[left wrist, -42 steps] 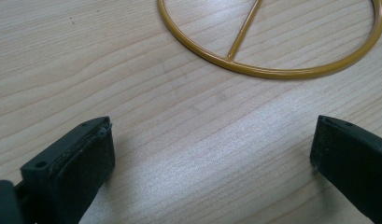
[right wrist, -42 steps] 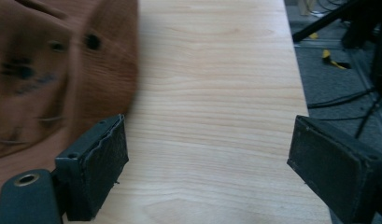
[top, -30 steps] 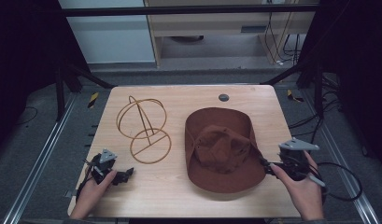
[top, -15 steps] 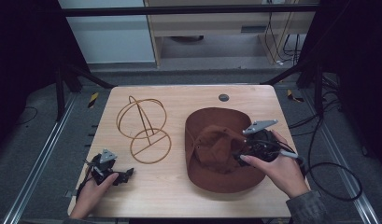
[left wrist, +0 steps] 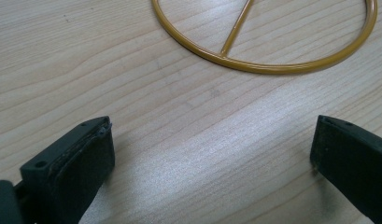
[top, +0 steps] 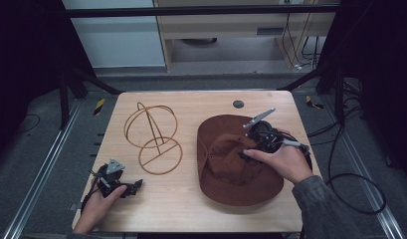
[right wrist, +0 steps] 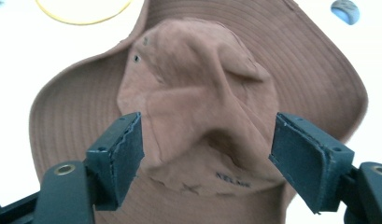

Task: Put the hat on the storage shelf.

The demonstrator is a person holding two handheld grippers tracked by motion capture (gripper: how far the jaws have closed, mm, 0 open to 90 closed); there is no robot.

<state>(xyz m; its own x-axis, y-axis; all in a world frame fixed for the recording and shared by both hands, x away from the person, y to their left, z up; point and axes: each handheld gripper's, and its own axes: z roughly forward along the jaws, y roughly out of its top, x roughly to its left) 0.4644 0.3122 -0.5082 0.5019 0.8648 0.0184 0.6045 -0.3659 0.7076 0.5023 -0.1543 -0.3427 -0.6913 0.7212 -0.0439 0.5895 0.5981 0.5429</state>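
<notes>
Hat [top: 231,169] crown lies under right hand-held gripper [right wrist: 205,154], spread wide, angled down.

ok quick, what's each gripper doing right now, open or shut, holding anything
Left gripper: open, empty, low over the bare table near the wire stand.
Right gripper: open, holding nothing, jaws either side of the brown hat crown.

Setting, high view: a light wooden table [top: 191,209] stands on grey carpeted floor [top: 32,164], flanked by metal rails [top: 42,174]. Beyond it, a pale panel [top: 119,45] and a wooden shelf unit [top: 226,25]; black cables [top: 350,179] trail at right.
</notes>
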